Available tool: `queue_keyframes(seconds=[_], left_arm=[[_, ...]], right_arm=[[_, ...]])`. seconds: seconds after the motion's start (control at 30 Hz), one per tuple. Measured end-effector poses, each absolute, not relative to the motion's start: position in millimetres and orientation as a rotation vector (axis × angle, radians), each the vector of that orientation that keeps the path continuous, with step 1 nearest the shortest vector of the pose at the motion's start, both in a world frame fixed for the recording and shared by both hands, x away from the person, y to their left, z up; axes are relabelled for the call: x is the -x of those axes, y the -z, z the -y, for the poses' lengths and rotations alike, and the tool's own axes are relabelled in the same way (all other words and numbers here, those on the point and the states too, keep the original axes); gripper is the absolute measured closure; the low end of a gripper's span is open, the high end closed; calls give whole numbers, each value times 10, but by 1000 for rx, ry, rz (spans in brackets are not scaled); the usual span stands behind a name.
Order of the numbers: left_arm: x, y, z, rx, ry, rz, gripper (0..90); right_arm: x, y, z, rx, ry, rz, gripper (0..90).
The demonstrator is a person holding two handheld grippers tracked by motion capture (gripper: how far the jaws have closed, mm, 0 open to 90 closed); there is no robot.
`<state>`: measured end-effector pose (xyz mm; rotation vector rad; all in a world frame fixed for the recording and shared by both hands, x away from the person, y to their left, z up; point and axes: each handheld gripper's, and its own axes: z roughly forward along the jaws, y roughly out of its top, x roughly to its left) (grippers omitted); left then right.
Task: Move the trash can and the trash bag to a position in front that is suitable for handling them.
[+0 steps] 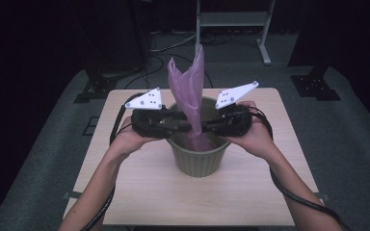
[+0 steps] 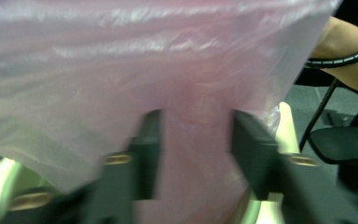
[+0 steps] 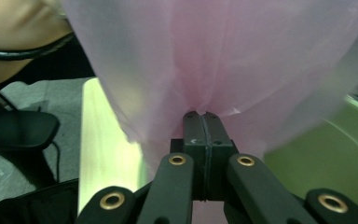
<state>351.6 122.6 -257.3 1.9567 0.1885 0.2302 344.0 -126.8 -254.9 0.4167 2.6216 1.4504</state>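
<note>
A pink plastic bag [image 1: 190, 82] stands up out of a green ribbed bin [image 1: 197, 161] at the middle of the wooden table [image 1: 139, 192]. Both grippers meet over the bin's mouth, one from each side. My left gripper [image 1: 176, 126] is open: in the left gripper view its jaws stand apart [image 2: 196, 140] with a bunched part of the bag [image 2: 144, 70] between them. My right gripper [image 1: 209, 126] is shut on the bag, and its closed tips [image 3: 200, 116] pinch a fold of the film [image 3: 223, 56]. The bin's wall [image 3: 317, 158] shows to the right of them.
The bin sits near the table's centre, with bare tabletop [image 3: 102, 140] around it. Cables trail from both grippers along the forearms. Beyond the table's far edge are a metal frame [image 1: 231, 19] and black stands [image 1: 94, 86] on a grey floor.
</note>
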Motion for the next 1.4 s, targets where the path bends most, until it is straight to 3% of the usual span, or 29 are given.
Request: queue_keyframes(seconds=[0.13,0.7,0.8,0.9,1.07,1.2,1.3,1.4], left_arm=[[-3510,2573,-1244,-1945,-239,-189,900],[-3544,2606,-1463,-1935,-254,-240,900],[-3550,2611,-1498,-1937,-254,-240,900],[-3532,2608,-1512,-1934,-249,-234,900],[-3520,2598,-1536,-1932,-256,-228,900],[-3518,2601,-1502,-1939,-242,-202,900],[-3513,2596,-1458,-1946,-230,-183,900],[-3510,2587,-1429,-1956,-236,-176,900]], right_arm=[[-3429,2564,1270,-416,-1449,-2634,900],[-3458,2586,1630,-466,-1607,-2594,894],[-3446,2588,1649,-386,-1675,-2662,771],[-3476,2573,1689,-405,-1690,-2641,735],[-3617,2597,1748,-483,-1726,-2589,539],[-3651,2593,1659,-473,-1746,-2568,453],[-3659,2585,1528,-448,-1702,-2588,465],[-3639,2563,1389,-423,-1642,-2619,670]])
